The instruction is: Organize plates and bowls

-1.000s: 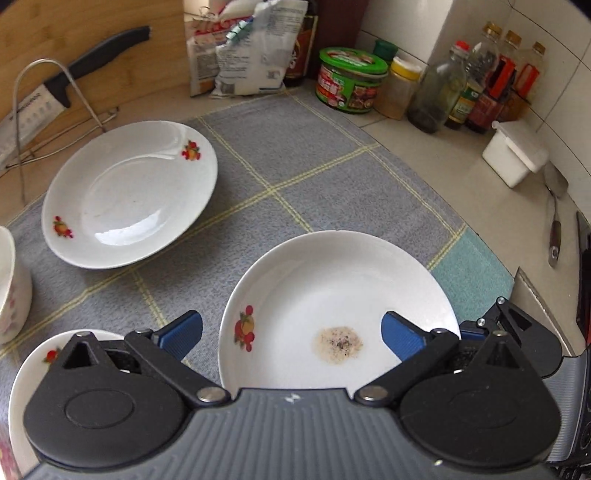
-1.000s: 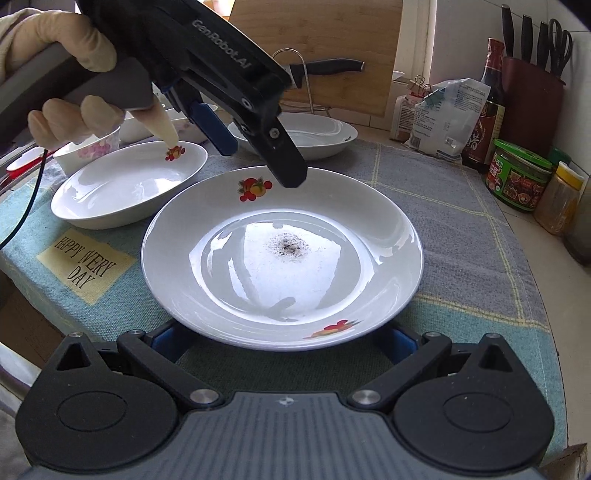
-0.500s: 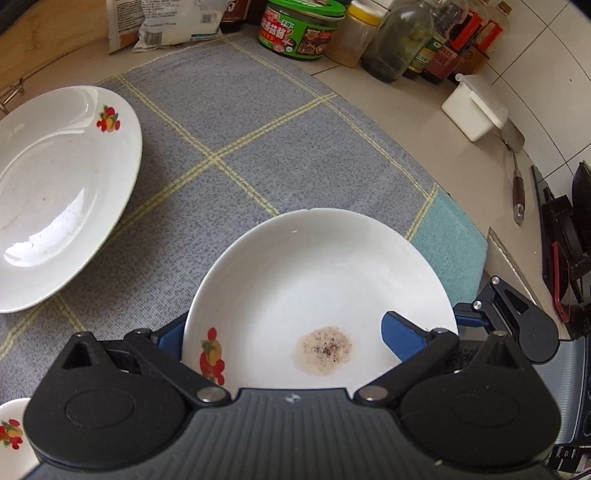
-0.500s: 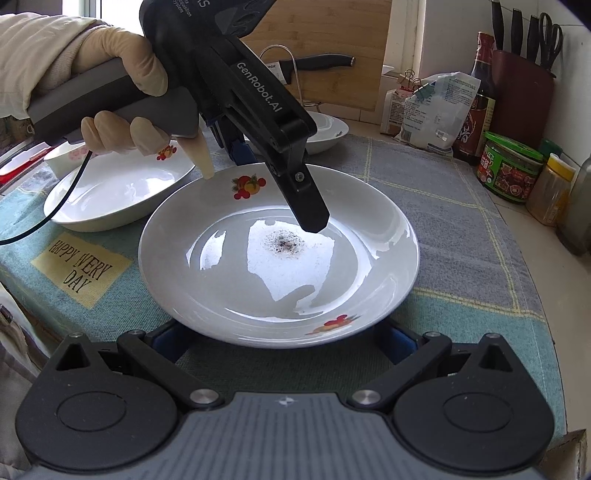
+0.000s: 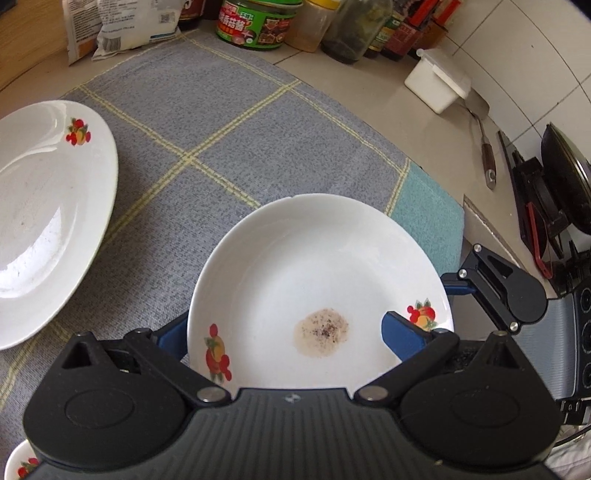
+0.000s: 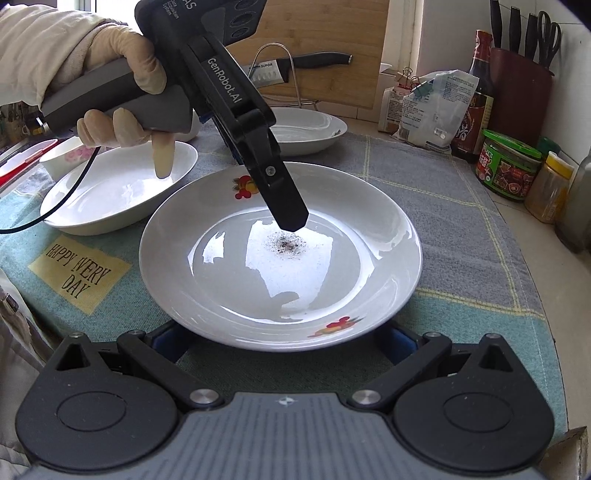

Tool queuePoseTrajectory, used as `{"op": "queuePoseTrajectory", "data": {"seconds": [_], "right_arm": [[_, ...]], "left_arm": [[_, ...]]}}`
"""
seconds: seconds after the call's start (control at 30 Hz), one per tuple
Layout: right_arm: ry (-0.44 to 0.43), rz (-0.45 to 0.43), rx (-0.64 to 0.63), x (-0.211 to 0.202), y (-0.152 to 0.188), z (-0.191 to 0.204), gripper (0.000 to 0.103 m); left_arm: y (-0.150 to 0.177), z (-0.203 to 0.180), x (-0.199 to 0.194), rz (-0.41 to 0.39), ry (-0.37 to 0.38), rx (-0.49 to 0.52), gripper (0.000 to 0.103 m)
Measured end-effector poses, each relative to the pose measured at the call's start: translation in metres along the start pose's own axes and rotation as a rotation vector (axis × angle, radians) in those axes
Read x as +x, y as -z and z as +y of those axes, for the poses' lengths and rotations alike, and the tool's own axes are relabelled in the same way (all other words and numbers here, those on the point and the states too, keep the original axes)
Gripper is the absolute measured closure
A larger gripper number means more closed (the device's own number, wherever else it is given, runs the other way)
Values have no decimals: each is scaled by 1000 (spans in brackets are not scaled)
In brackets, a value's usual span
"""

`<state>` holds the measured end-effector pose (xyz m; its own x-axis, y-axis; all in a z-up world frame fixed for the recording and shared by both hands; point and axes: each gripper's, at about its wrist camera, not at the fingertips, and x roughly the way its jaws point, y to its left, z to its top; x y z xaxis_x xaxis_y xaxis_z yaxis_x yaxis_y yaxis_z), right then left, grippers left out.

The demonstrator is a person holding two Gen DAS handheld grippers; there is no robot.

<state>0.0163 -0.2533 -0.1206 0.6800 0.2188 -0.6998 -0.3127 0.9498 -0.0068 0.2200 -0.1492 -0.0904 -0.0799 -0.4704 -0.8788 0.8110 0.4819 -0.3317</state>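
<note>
A white plate with fruit prints and a speckled stain (image 5: 317, 280) (image 6: 280, 258) lies on the grey checked cloth (image 5: 207, 122). My left gripper (image 5: 284, 334) is open, one blue finger under the plate's rim and the other above its inside. In the right wrist view its black finger (image 6: 286, 206) hangs over the stain. My right gripper (image 6: 280, 341) is open at the plate's near rim, its blue fingers low beside and under the rim. Another white plate (image 5: 40, 218) (image 6: 306, 129) lies at the left, and a third (image 6: 118, 188) lies beside the stained one.
Jars and sauce bottles (image 5: 258, 22) line the back wall, with a white box (image 5: 437, 83), a spatula (image 5: 484, 147) and a stove (image 5: 554, 206) at right. A rack with a knife (image 6: 295, 66) and a small bowl (image 6: 62, 158) stand behind the plates.
My left gripper has swung right and come down over the stained plate, its finger now above the stain. The right gripper has moved slightly closer to the plate's rim.
</note>
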Motion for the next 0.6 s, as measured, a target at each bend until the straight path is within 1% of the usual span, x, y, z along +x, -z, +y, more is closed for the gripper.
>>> {"op": "queuePoseTrajectory", "data": {"seconds": [0.1, 0.37, 0.6], "right_arm": [[-2, 3, -1, 0, -1, -1, 0], [-8, 4, -8, 1, -1, -2, 0], [-19, 0, -17, 0, -1, -2, 0]], "left_arm": [[-5, -4, 3, 47, -10, 49, 1], [-20, 4, 7, 158, 47, 45, 3], [-26, 4, 9, 182, 68, 47, 5]]}}
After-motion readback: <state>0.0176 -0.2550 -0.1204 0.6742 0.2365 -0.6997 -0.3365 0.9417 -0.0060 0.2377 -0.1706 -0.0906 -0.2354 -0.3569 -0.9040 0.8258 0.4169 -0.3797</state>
